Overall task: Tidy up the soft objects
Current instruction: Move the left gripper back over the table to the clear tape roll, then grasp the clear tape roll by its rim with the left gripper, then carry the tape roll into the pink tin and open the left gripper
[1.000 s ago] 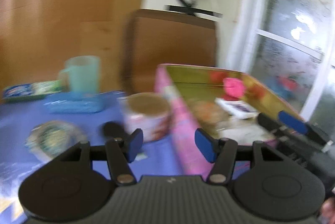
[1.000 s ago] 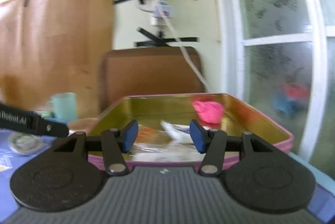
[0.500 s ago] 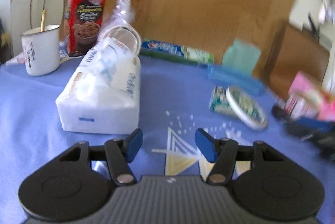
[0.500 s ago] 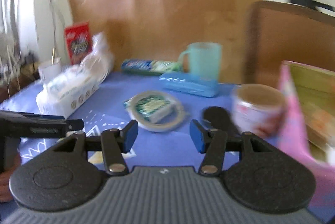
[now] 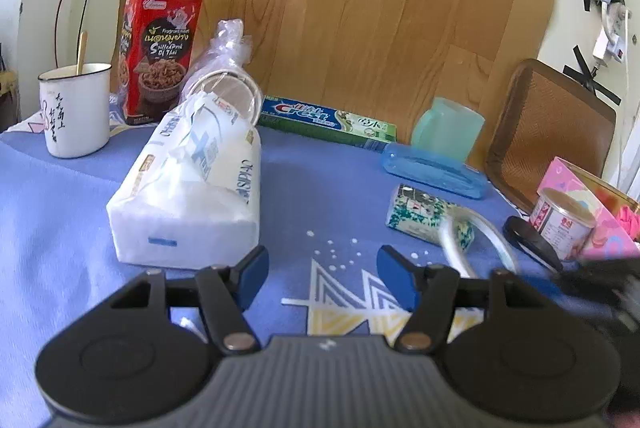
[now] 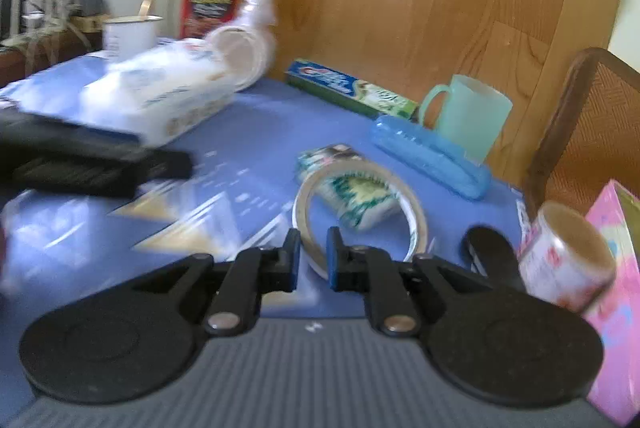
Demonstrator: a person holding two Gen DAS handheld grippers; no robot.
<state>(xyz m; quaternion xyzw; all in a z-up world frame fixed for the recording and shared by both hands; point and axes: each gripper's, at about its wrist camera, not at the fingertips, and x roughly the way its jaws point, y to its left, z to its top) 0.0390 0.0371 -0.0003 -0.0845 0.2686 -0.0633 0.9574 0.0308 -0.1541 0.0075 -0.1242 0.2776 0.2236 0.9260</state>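
The tissue pack lies just ahead-left of your left gripper, whose jaws have just been opening, nothing between them. Your right gripper has clenched onto the tape roll rim.

Each gripper is matte black plastic over a grey ribbed housing with a small white mark at its centre. On the left gripper, two round black discs sit at 9 and 3 o'clock of that housing, angular linkage arms run inward from them on silver rivets, and the fingers end in blue pads. The right gripper has the same build, with blue pads on black fingers.
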